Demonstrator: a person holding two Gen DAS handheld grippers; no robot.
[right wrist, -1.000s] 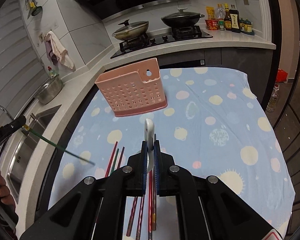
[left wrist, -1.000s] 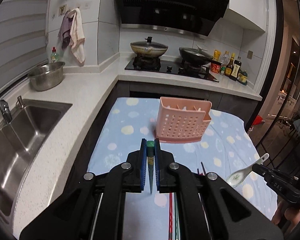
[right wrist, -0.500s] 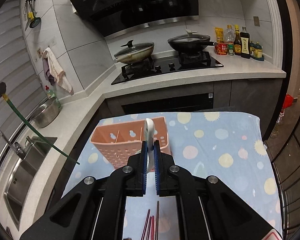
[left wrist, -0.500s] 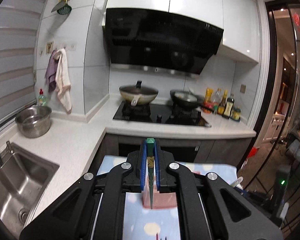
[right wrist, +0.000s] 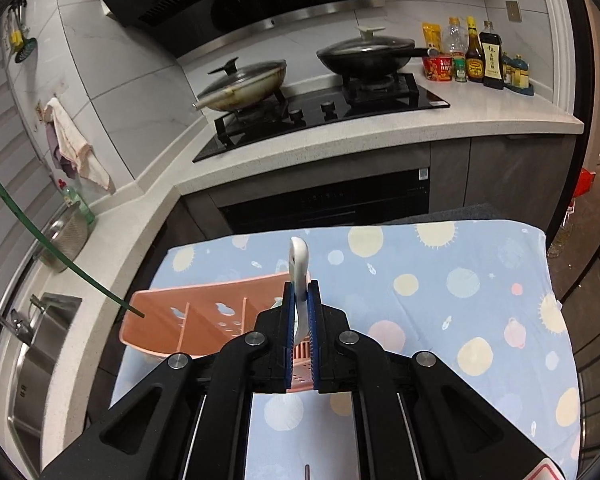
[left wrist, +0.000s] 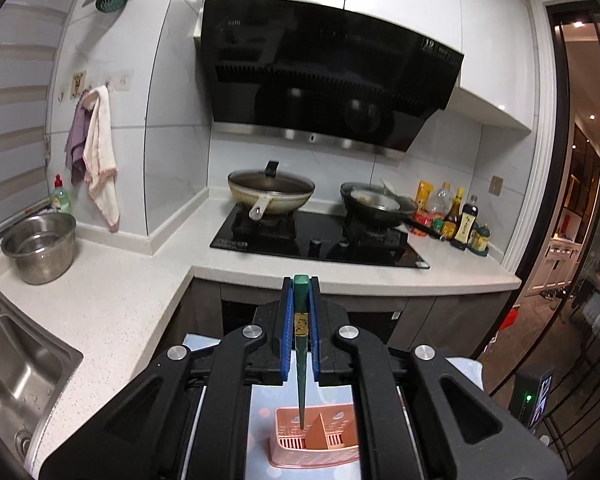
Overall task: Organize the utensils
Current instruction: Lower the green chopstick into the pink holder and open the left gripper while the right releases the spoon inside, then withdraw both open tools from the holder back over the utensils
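Note:
My left gripper [left wrist: 301,286] is shut on a green chopstick [left wrist: 301,344] that hangs point down. Its tip sits just above a compartment of the pink perforated utensil holder [left wrist: 332,436] on the blue dotted tablecloth [left wrist: 260,420]. In the right wrist view the same green chopstick [right wrist: 40,236] slants in from the left, its tip at the holder's left rim [right wrist: 188,308]. My right gripper [right wrist: 301,286] is shut on the handle of a white ceramic spoon [right wrist: 299,264], held over the holder's right end; the spoon's bowl is hidden behind the fingers.
A table under the tablecloth [right wrist: 440,280] stands against the white counter [left wrist: 120,304]. A hob [left wrist: 320,240] with two lidded pans, sauce bottles [right wrist: 480,56], a steel bowl [left wrist: 40,246] and a sink [left wrist: 8,368] surround it. A chopstick tip [right wrist: 307,472] shows at the bottom edge.
Both grippers have moved forward over the table toward the holder. The left one has also risen, so the holder now lies below the chopstick's tip. The loose chopsticks have dropped out of view.

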